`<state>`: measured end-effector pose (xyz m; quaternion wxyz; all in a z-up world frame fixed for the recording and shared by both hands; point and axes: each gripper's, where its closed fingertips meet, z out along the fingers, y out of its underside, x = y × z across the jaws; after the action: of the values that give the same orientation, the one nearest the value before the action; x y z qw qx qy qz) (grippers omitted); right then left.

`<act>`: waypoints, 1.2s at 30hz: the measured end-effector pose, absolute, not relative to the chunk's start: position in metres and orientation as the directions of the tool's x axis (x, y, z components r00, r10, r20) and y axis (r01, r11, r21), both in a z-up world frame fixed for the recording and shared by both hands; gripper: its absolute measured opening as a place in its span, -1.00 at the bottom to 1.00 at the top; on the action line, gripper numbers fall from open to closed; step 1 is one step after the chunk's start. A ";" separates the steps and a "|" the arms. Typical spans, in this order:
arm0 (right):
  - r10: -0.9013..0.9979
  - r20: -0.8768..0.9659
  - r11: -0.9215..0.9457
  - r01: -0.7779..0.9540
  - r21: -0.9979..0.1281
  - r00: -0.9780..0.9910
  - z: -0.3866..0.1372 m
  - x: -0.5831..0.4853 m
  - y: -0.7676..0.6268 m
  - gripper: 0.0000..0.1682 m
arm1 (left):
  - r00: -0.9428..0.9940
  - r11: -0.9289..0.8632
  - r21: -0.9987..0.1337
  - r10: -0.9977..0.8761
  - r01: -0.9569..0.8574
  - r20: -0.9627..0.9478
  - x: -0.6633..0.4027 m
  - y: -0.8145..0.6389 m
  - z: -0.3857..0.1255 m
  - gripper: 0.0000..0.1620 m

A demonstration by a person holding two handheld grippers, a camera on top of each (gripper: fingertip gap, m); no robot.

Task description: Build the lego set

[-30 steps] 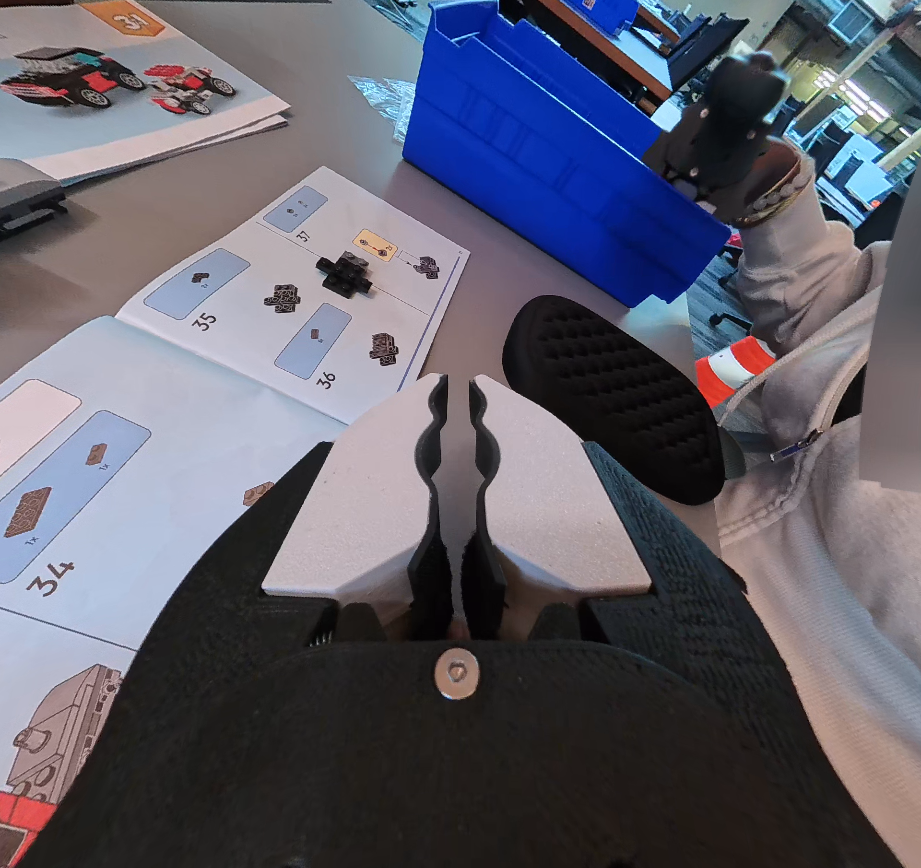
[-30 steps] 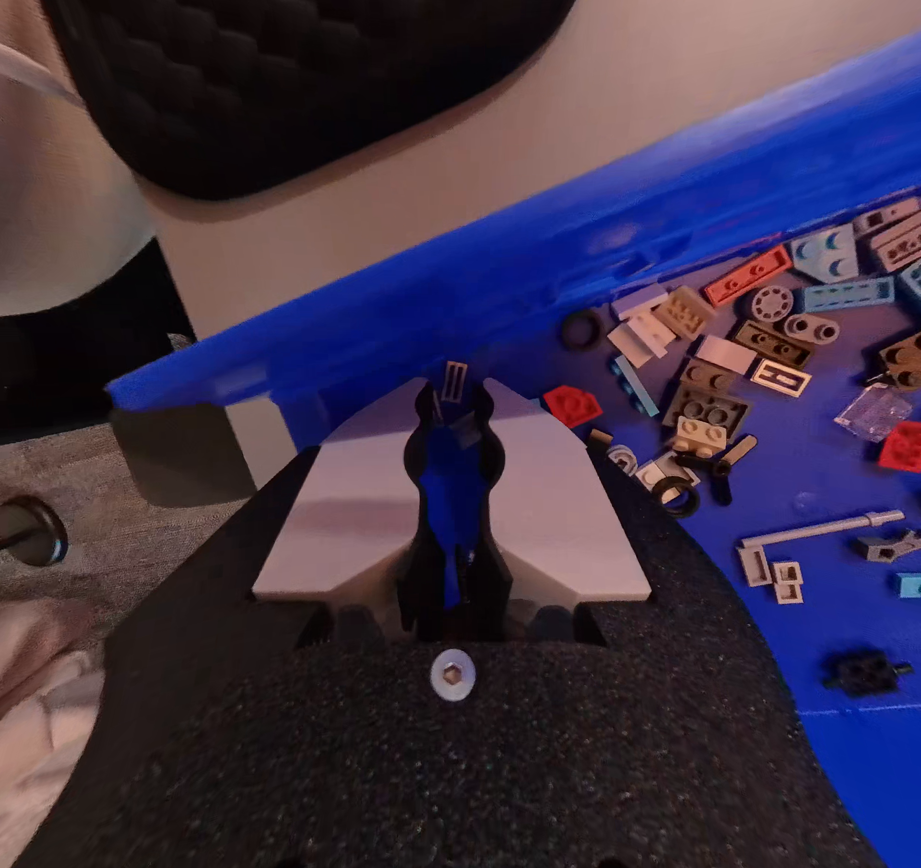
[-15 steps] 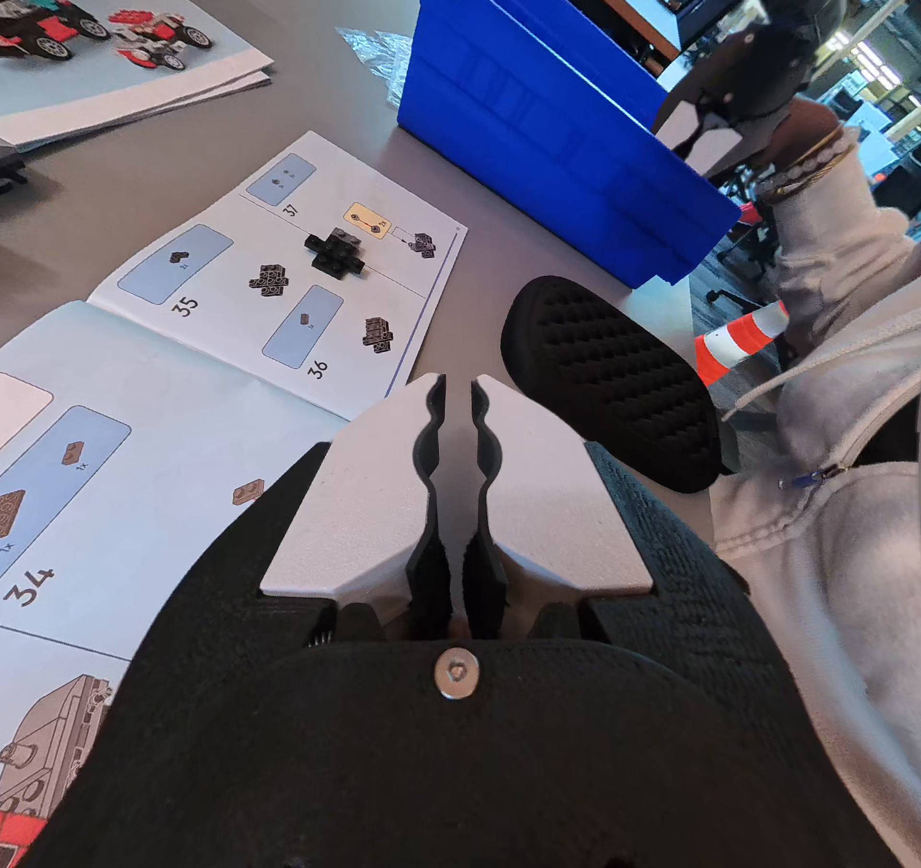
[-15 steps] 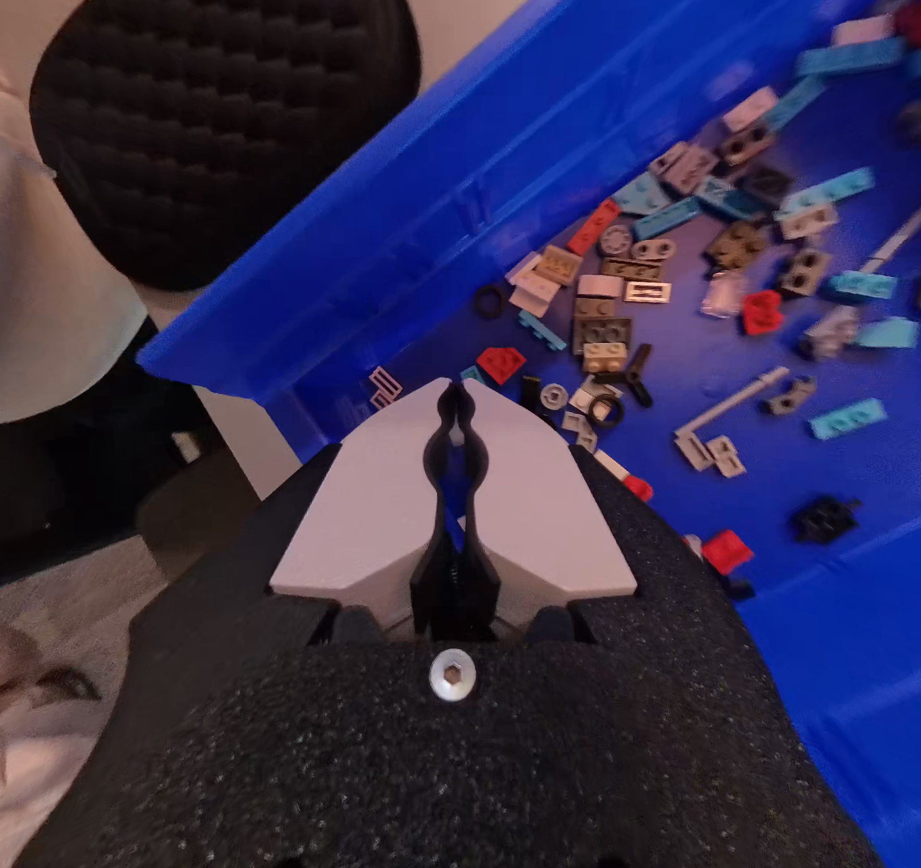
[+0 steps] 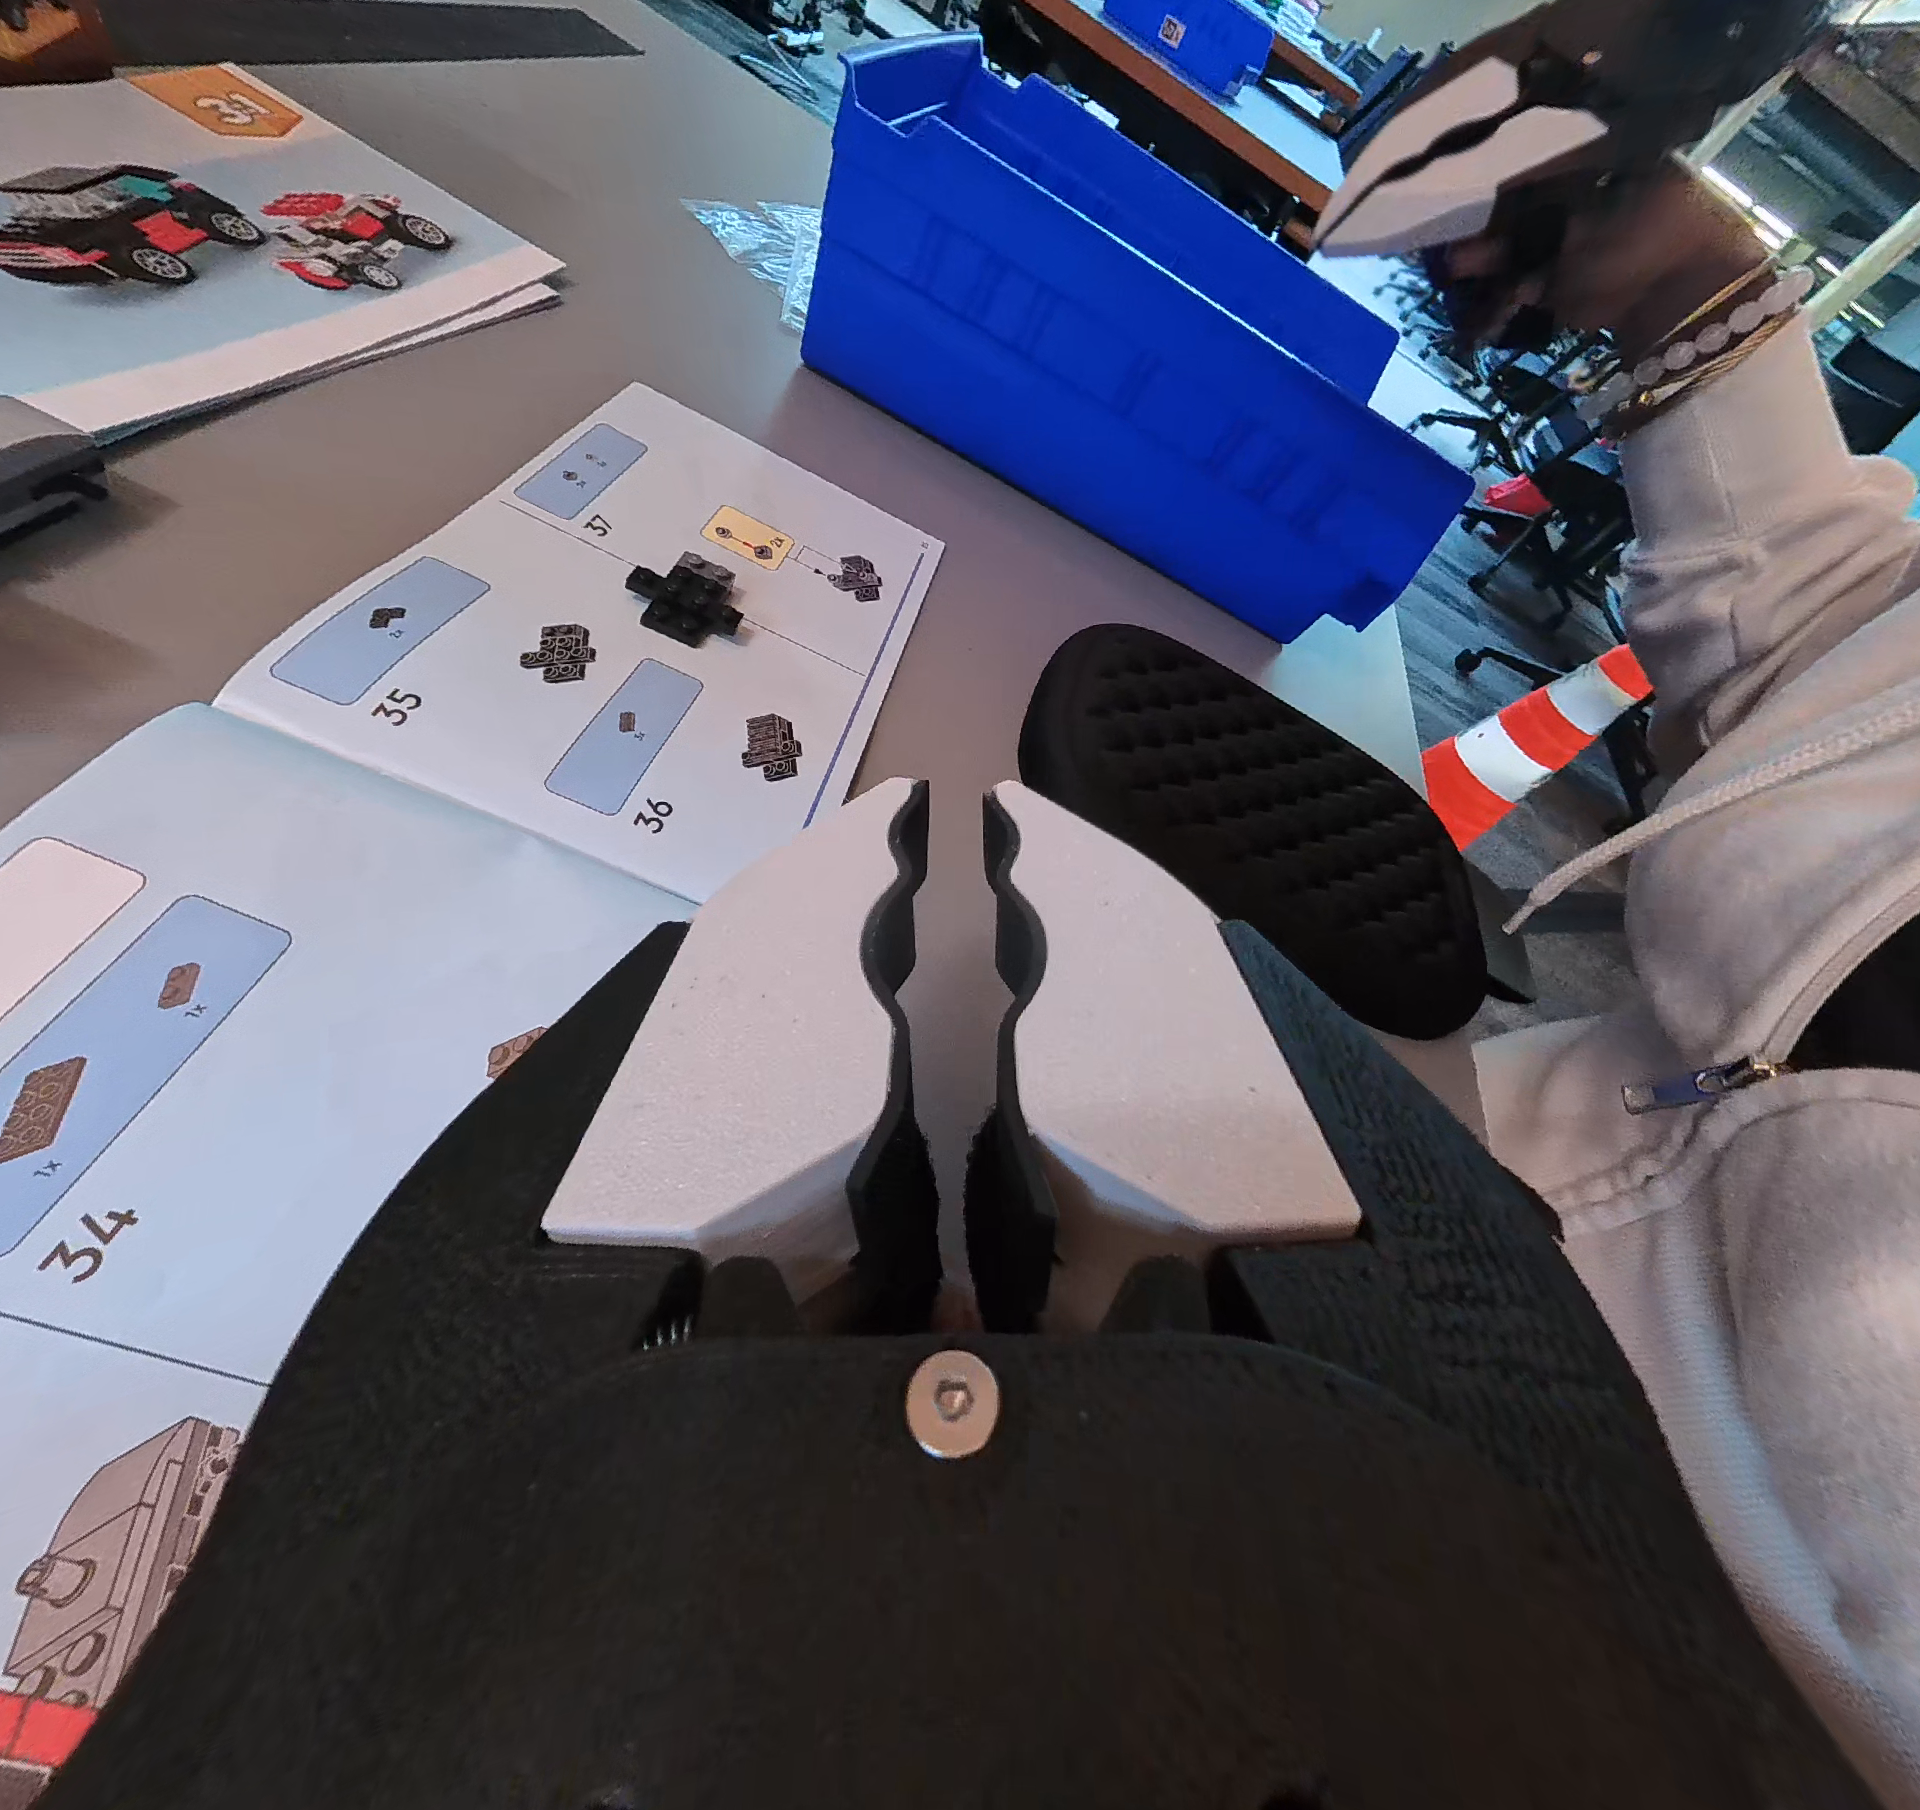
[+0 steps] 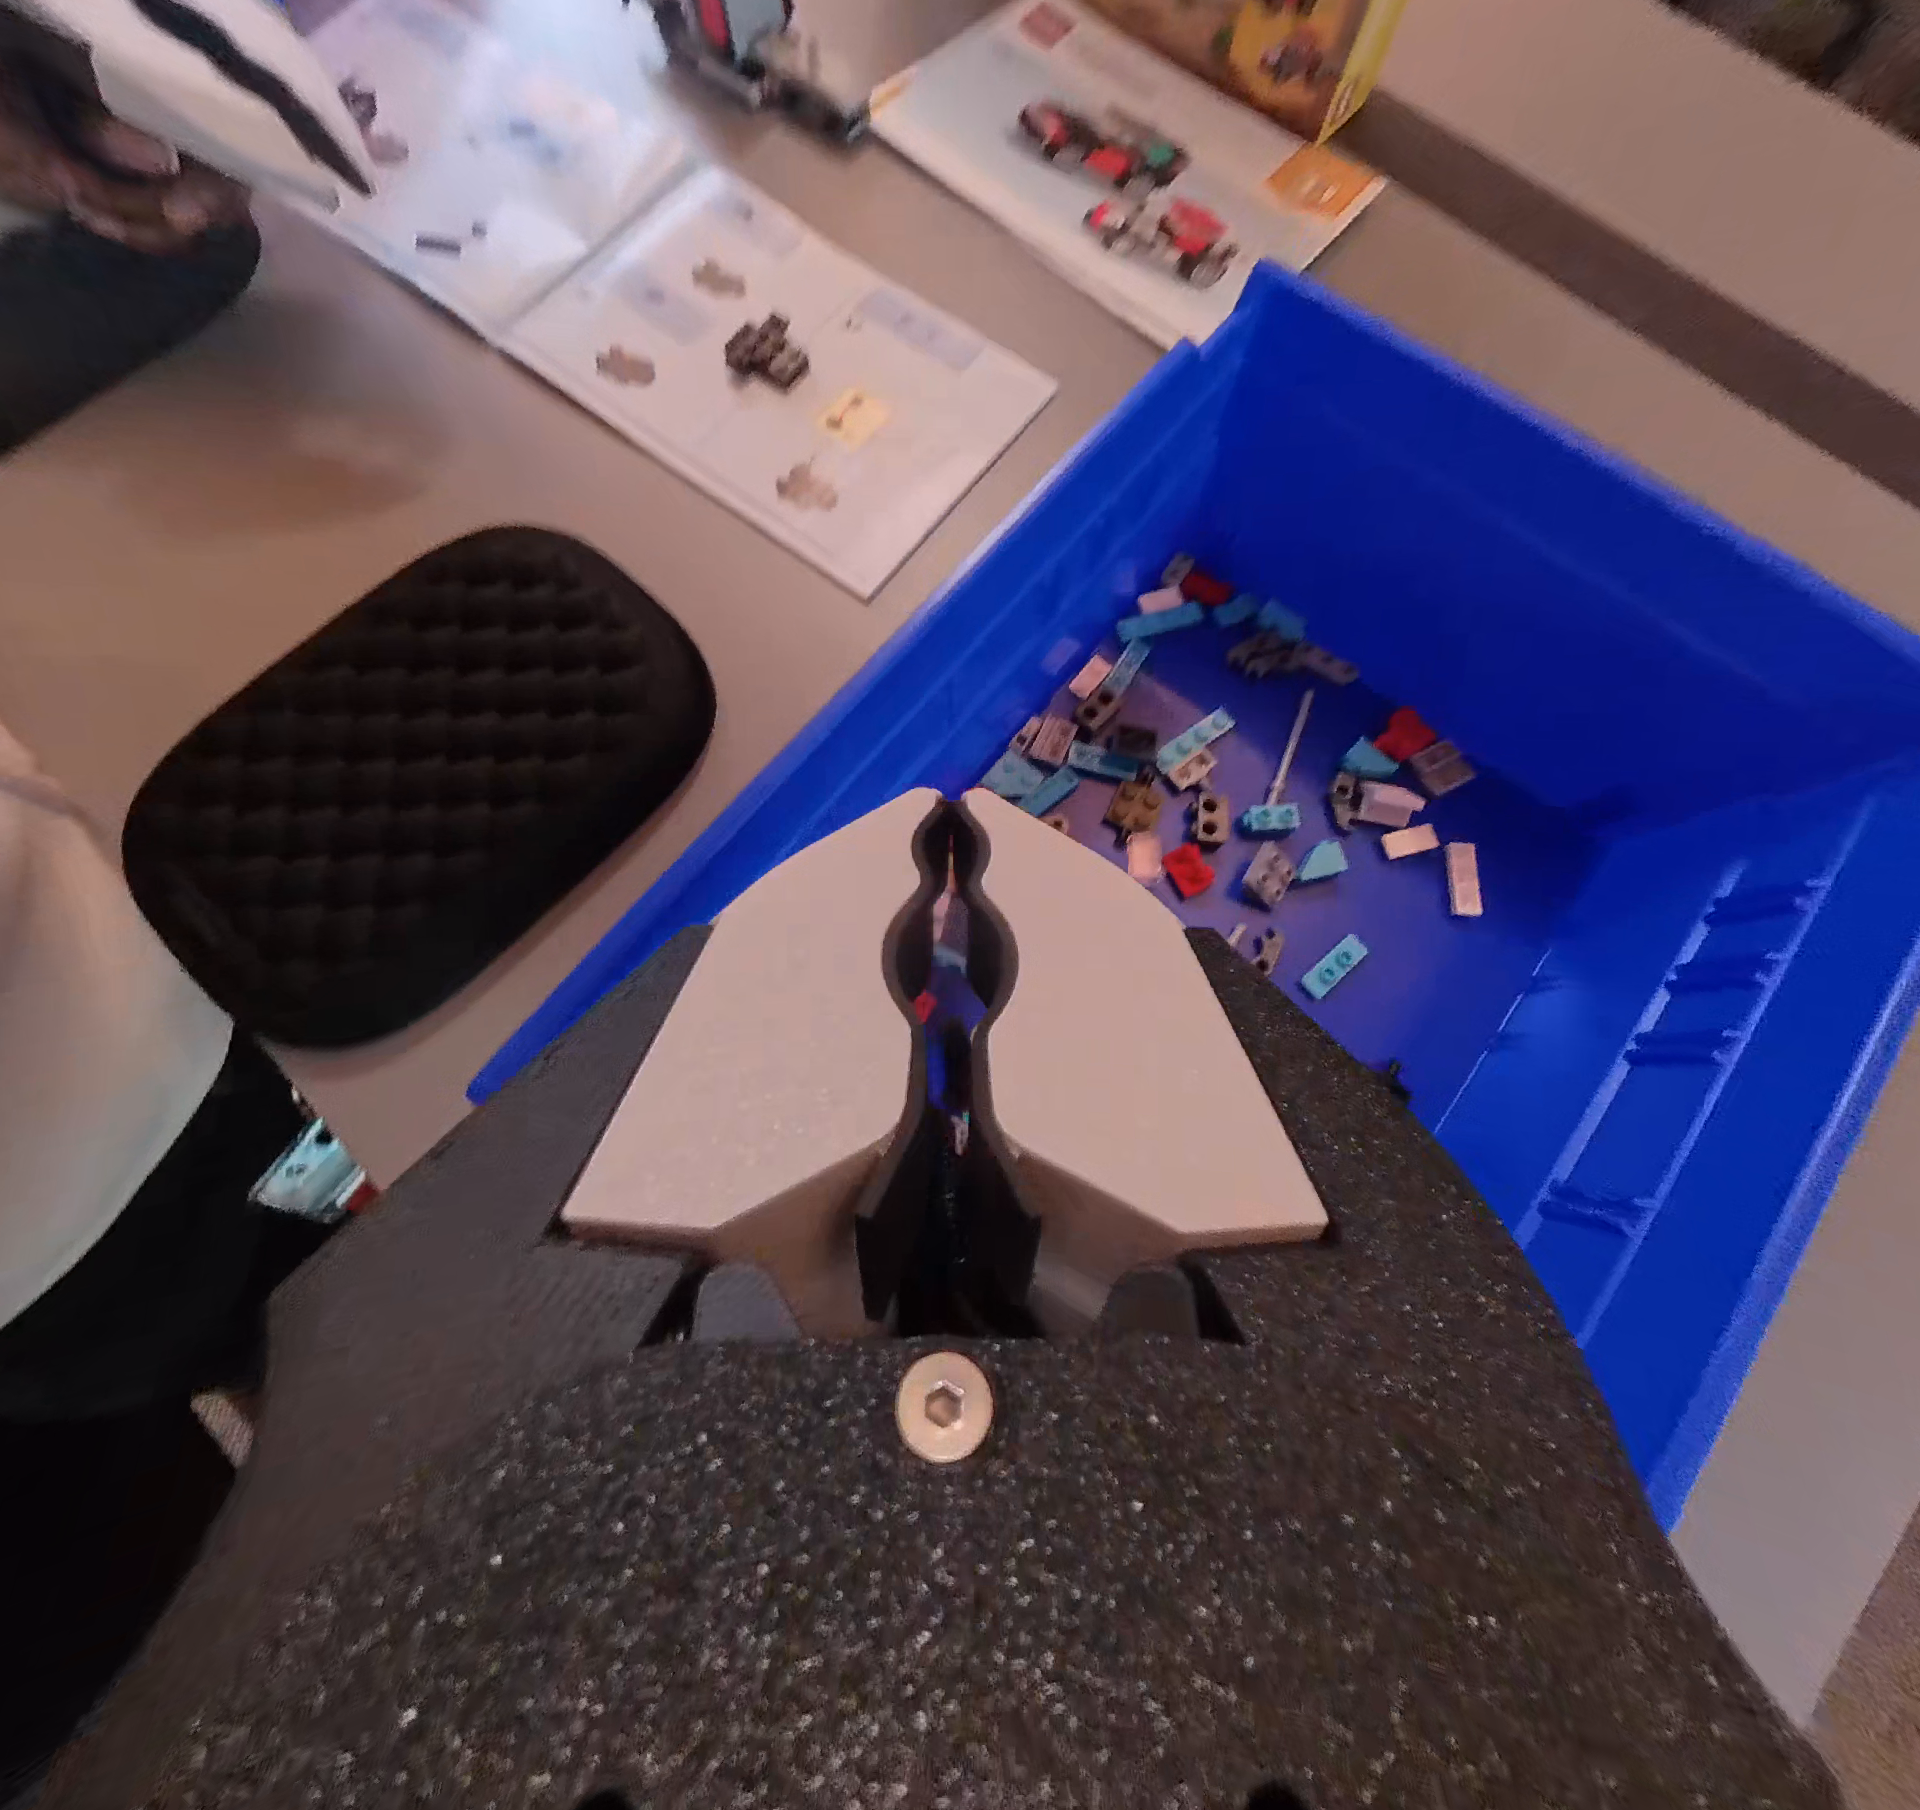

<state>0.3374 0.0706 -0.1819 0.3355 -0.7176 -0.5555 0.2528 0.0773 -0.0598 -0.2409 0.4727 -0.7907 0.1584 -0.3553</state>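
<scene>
One blue bin point(image 6: 1558, 555) holds dozens of loose lego pieces point(image 6: 1226, 784). Left of the bin lie two instruction booklets point(image 5: 665, 617), one bearing a black assembly point(image 5: 686, 597). The left gripper point(image 5: 956, 804) is slightly parted, empty. The right gripper point(image 6: 954, 802), above the bin's near wall, has its tips nearly touching, holding nothing visible.

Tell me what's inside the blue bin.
The blue bin holds loose lego pieces, scattered on its floor. The right hand-held gripper covers the near corner.

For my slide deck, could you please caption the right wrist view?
Right gripper, fingertips together, raised above the blue bin of loose Lego pieces.
</scene>
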 end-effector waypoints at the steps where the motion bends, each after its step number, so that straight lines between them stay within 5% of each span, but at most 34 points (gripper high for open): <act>1: 0.966 0.009 -0.158 0.611 -0.776 0.260 -0.179 0.334 0.072 -1.00 | 0.698 -0.502 -0.861 -0.587 0.083 0.410 0.078 -0.060 -0.241 -0.88; 36: 0.909 -0.066 -0.304 0.547 -0.780 0.411 -0.202 0.325 0.078 -0.99 | 0.701 -0.527 -0.848 -0.585 0.055 0.408 0.080 -0.060 -0.247 -0.79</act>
<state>0.3246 0.0783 -0.2022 0.3481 -0.7645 -0.4761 0.2601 0.0797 -0.0599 -0.2465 0.4573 -0.8009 0.1654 -0.3495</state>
